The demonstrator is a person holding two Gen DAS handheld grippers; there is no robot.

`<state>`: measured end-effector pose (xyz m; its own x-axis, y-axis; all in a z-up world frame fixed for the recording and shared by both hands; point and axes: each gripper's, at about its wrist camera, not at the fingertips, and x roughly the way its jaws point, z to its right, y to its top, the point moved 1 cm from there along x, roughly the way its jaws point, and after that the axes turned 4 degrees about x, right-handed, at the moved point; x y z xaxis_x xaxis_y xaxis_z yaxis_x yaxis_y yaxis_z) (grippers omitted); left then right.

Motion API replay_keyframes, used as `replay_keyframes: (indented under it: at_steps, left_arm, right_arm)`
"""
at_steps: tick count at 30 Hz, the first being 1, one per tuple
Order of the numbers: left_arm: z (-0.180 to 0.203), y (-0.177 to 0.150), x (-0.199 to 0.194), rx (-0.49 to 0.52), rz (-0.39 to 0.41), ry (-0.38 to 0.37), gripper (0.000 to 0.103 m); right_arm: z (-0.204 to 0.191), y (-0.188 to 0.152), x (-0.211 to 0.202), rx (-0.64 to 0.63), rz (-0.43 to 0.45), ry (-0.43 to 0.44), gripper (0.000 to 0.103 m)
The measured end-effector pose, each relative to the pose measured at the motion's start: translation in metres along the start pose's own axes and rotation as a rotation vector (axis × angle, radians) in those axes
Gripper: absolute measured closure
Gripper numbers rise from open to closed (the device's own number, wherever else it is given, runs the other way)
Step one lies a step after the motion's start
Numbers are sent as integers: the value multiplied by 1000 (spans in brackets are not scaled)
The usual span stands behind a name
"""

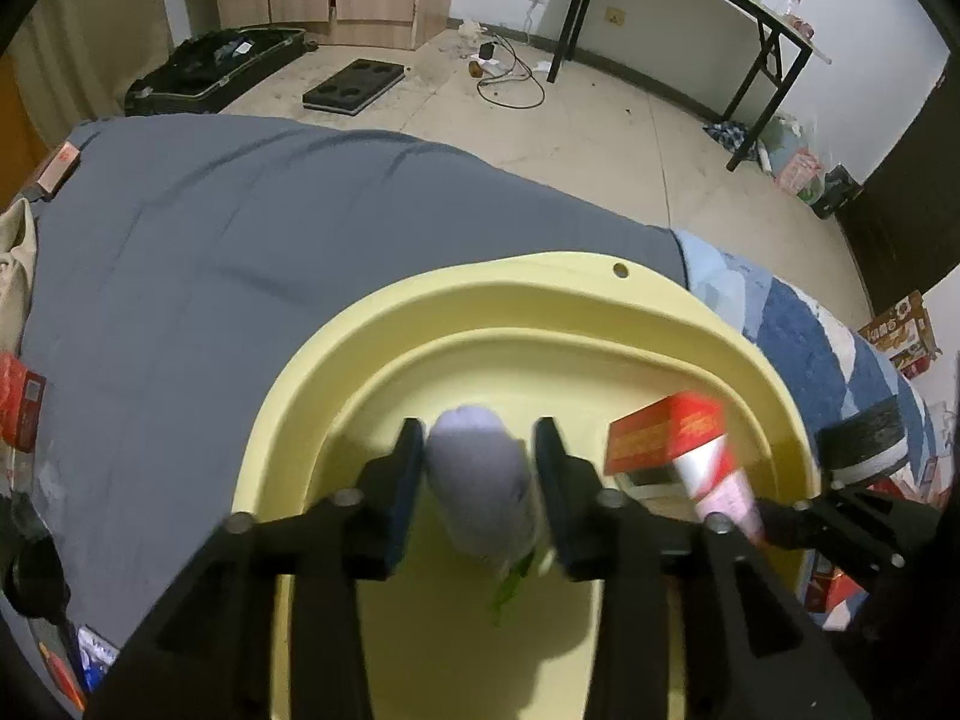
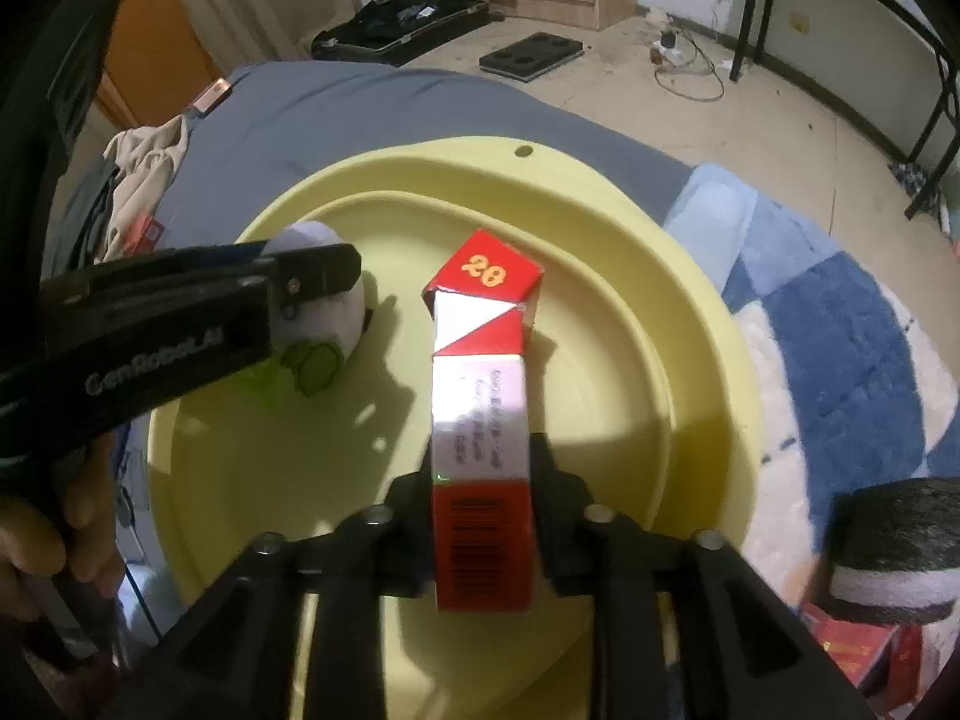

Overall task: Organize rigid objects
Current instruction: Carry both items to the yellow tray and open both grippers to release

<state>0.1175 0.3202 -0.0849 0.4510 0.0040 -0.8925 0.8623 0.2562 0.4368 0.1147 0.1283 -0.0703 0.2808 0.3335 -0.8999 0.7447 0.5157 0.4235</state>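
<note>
Left tongs (image 1: 480,480): over the yellow basin (image 1: 540,282), jaws spread wider than the pale lavender rounded object (image 1: 480,480) between them. The left pad sits against it; a gap shows at the right pad, so a firm grip cannot be confirmed. The object carries a green leaf print on its lower side. In the right wrist view the same tongs (image 2: 312,282) enter from the left, with the lavender object (image 2: 324,330) at their tip, above the basin floor.

Right tongs (image 2: 480,480): jaws closed on both long sides of a red and white carton (image 2: 480,420), gripped near its barcode end. The far end, marked "28", points ahead into the basin (image 2: 600,228). In the left wrist view the carton (image 1: 672,438) lies just right of the left tongs.

Basin: rests on a bed with a grey cover (image 1: 240,270), ahead of and beneath both tongs.

Black and white cylinder (image 2: 894,546): right of the right tongs, outside the basin.
</note>
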Motion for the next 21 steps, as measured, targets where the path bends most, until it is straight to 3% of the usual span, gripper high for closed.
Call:
replay_keyframes:
  at_steps: [2, 3, 8, 12, 18, 21]
  left_arm:
    - [4, 2, -12, -13, 32, 26, 28]
    - [5, 4, -18, -24, 47, 30, 21]
    - [41, 16, -62, 3, 91, 13, 9]
    - [96, 17, -97, 68, 128, -49, 0]
    - [194, -18, -115, 155, 52, -112, 0]
    - [227, -35, -105, 214, 34, -83, 0]
  right_arm:
    - [0, -6, -17, -19, 37, -3, 44]
    - [1, -10, -25, -25, 50, -2, 40]
    - [17, -38, -90, 28, 162, 2, 5]
    - [41, -75, -142, 89, 227, -11, 0]
    - [111, -161, -217, 207, 283, -109, 0]
    - [155, -205, -251, 288, 299, -162, 0]
